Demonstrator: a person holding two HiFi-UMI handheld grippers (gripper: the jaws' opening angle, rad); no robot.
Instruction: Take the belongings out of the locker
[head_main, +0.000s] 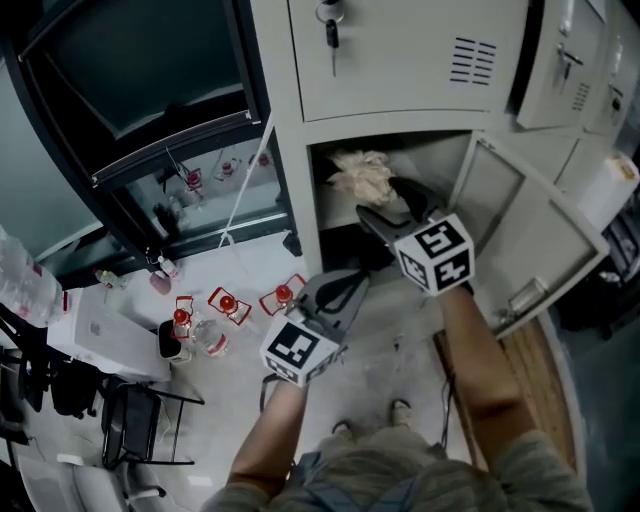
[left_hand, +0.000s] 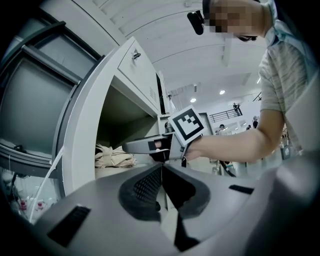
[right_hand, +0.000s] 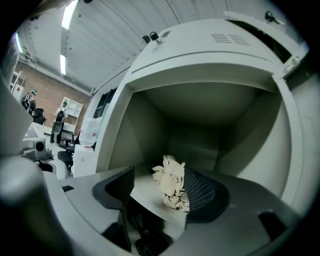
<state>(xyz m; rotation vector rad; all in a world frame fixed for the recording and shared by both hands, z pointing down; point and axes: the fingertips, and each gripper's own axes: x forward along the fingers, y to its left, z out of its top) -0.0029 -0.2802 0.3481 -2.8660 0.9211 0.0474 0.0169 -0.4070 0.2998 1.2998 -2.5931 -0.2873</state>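
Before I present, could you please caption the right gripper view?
Open right gripper aimed at crumpled beige cloth inside the open locker.

One crumpled cloth (head_main: 362, 175) — one open locker (head_main: 440, 160)

Pale floor (head_main: 250, 262): three red-and-white objects (head_main: 229, 304) clustered, black cup (head_main: 168, 340) just beside them. White box (head_main: 100, 336) left of cup. Black chair (head_main: 140, 425) nearer camera. Dark glass-fronted cabinet (head_main: 130, 60) behind, white cord (head_main: 243, 190) slanting down its right edge

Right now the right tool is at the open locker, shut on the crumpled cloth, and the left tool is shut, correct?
Not quite. The right gripper view shows the right tool open, jaws apart, the crumpled cloth seen between them, not gripped. It is at the open locker, and the left tool is shut.
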